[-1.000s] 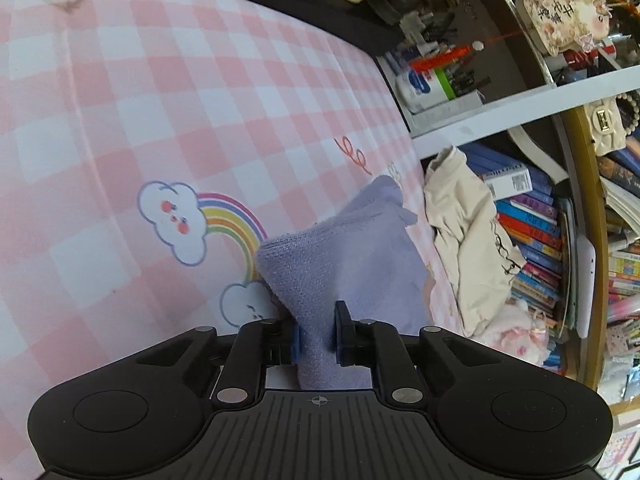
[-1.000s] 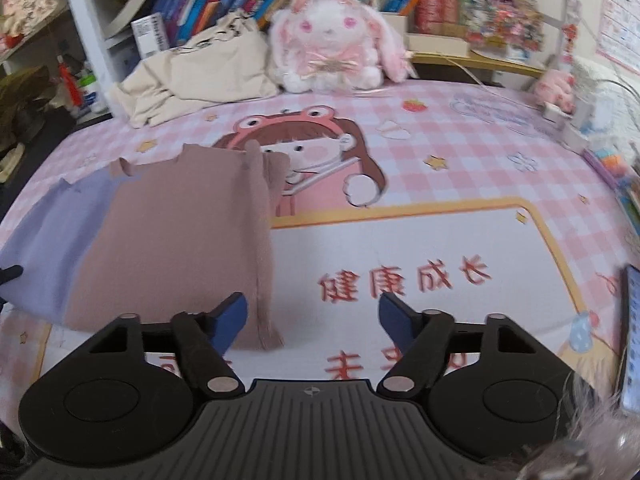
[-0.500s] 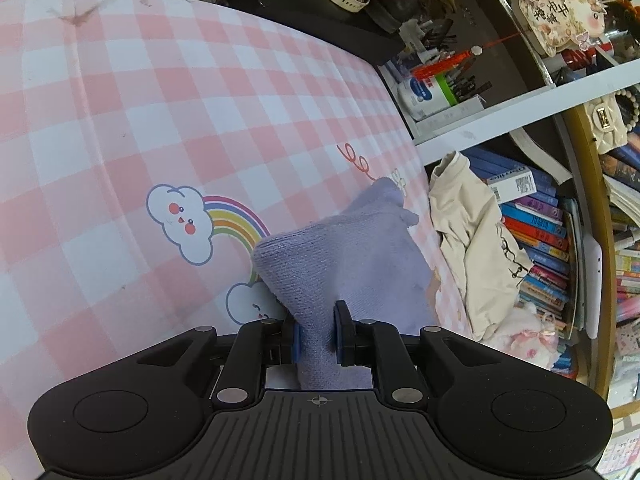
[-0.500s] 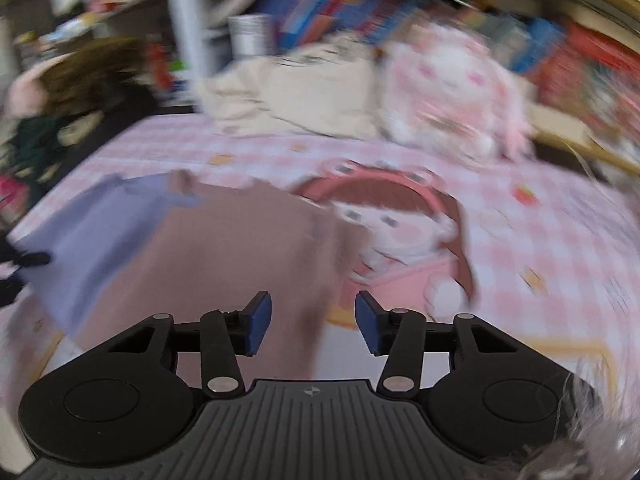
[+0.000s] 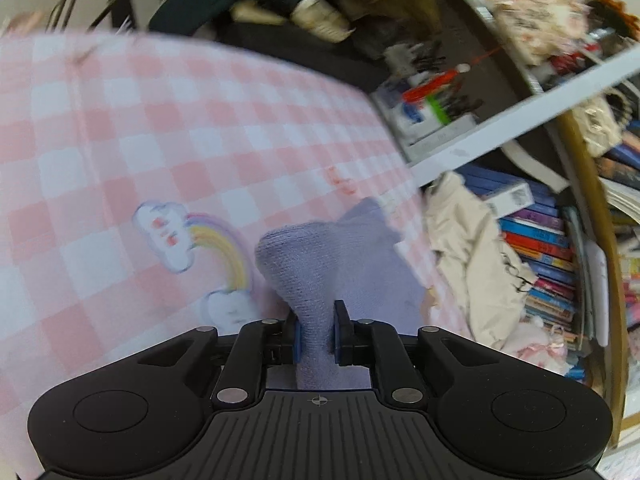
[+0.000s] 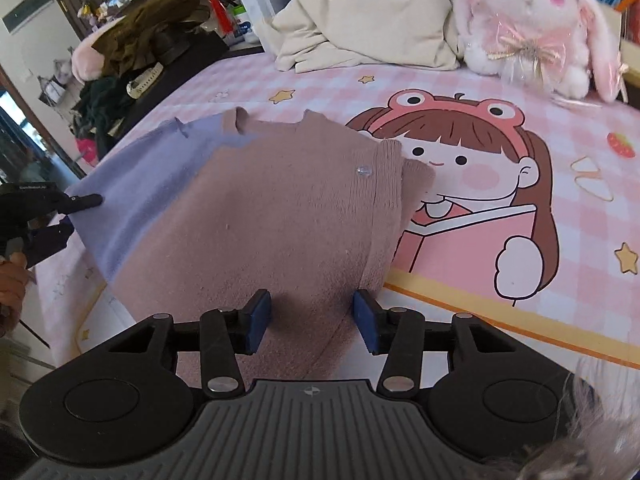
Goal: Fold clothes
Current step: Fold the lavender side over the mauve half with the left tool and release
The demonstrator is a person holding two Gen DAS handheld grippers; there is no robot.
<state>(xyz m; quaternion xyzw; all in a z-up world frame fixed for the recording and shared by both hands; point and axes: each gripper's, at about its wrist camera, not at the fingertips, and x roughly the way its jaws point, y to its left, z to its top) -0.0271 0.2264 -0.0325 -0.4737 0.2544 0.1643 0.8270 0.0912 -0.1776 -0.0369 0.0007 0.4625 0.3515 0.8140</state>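
A two-tone knitted sweater, dusty pink with a lavender side, lies flat on the pink cartoon mat. My right gripper hovers over its near hem and its jaws are closing. The pink knit lies between and under the blue pads, which do not press on it. My left gripper is shut on a bunched fold of the lavender knit, lifted a little off the checked mat. In the right wrist view the left gripper shows at the sweater's left edge.
A cream garment and a white plush bunny sit at the mat's far edge. Bookshelves stand behind them. Dark clothes are piled beyond the far left corner. A hand holds the left gripper.
The right gripper swung left from the mat's lettering to the sweater's near hem, and its jaws narrowed. The left gripper rose slightly, still gripping the lavender knit.
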